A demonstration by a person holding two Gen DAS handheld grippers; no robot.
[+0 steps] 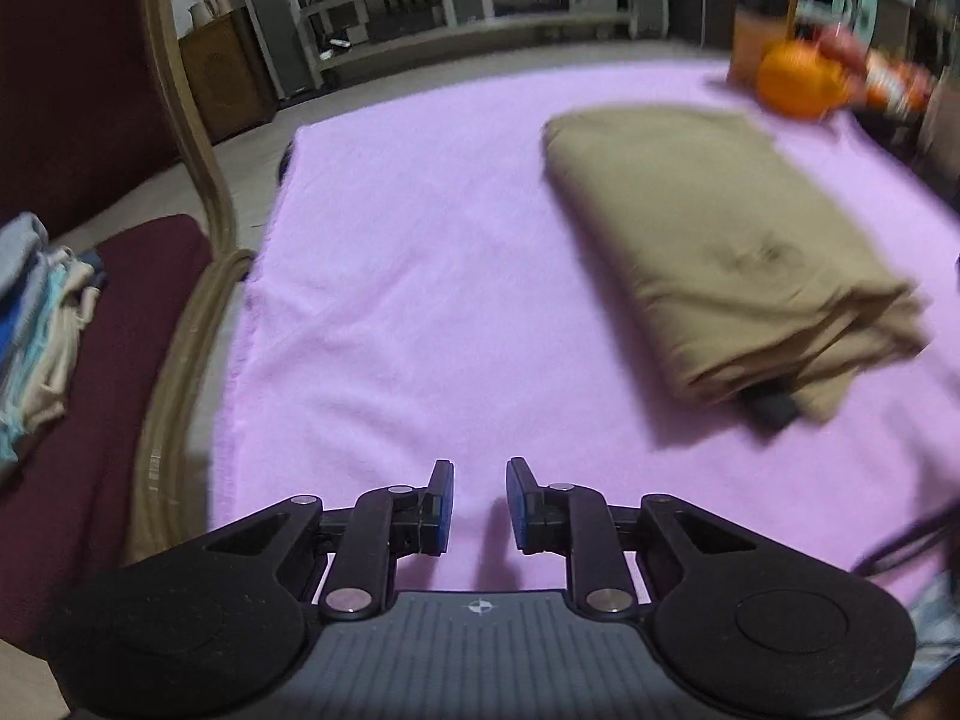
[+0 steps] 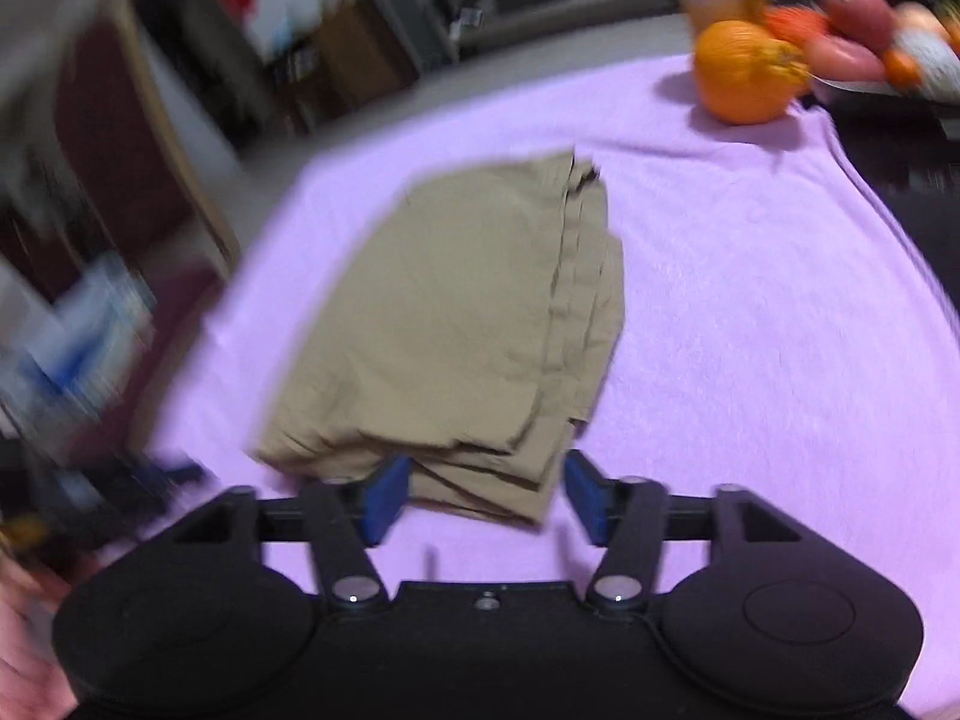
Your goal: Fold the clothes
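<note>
A khaki garment (image 1: pixel 720 252) (image 2: pixel 456 312), folded into a thick rectangle, lies on the lilac towel (image 1: pixel 390 300) (image 2: pixel 750 300) that covers the table. My left gripper (image 1: pixel 480 474) hovers over bare towel to the left of the garment, open, with nothing between its blue pads (image 1: pixel 443 498). My right gripper (image 2: pixel 486 480) stands open at the garment's near layered edge. That edge lies between its blue pads (image 2: pixel 387 495), which do not visibly press on it. A small dark thing (image 1: pixel 774 405) sticks out at the garment's near corner; I cannot tell what it is.
An orange (image 1: pixel 798 81) (image 2: pixel 744 72) sits at the towel's far right corner beside a dish of fruit (image 2: pixel 870 48). Left of the table stands a dark red chair (image 1: pixel 138 276) with a stack of folded clothes (image 1: pixel 36 324) on its seat.
</note>
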